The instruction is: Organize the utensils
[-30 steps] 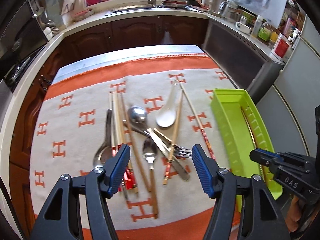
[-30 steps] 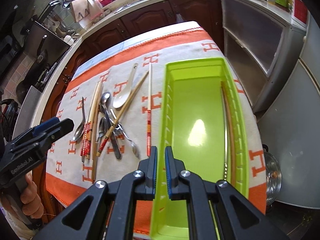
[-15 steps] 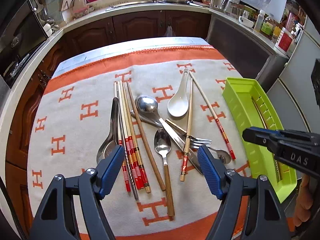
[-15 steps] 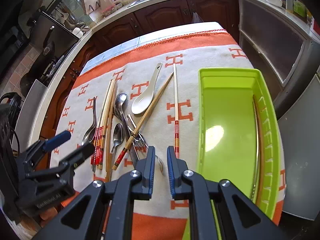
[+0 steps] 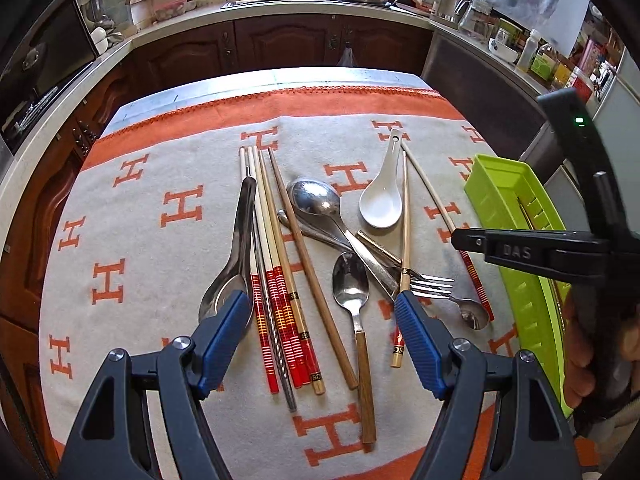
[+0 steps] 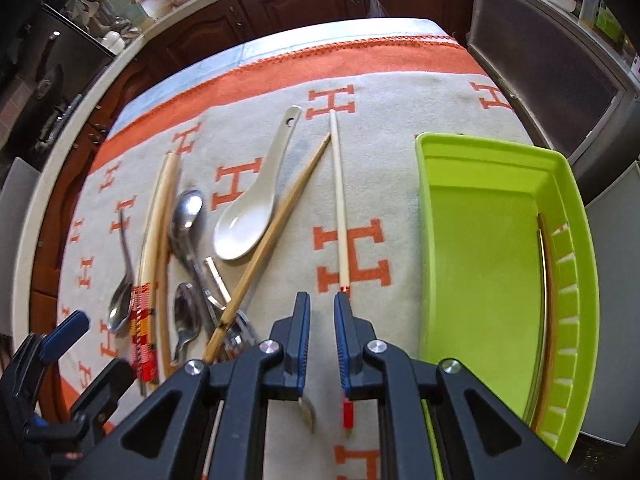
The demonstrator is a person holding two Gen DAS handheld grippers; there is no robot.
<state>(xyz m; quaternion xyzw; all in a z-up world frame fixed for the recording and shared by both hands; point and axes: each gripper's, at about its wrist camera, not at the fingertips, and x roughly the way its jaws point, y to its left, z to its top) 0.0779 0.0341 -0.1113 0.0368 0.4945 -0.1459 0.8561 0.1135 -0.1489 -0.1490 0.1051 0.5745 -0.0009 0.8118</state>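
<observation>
Partly hidden: chopstick [image 6: 340, 216] beneath right tongs [image 6: 321, 308].

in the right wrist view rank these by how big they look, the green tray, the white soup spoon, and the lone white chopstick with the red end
1. Green tray, by far the largest.
2. White soup spoon and lone white chopstick: unsure. The chopstick runs longer but is thin, and its red end is partly hidden behind the right gripper; the spoon is shorter but wider.

The lime green plastic tray [image 5: 516, 216] is half hidden behind the black right gripper [image 5: 456, 238]. The red-banded end of the cream chopstick [image 6: 340, 216] vanishes under the gripper's fingers, and the counter clutter's too small to make out.
</observation>
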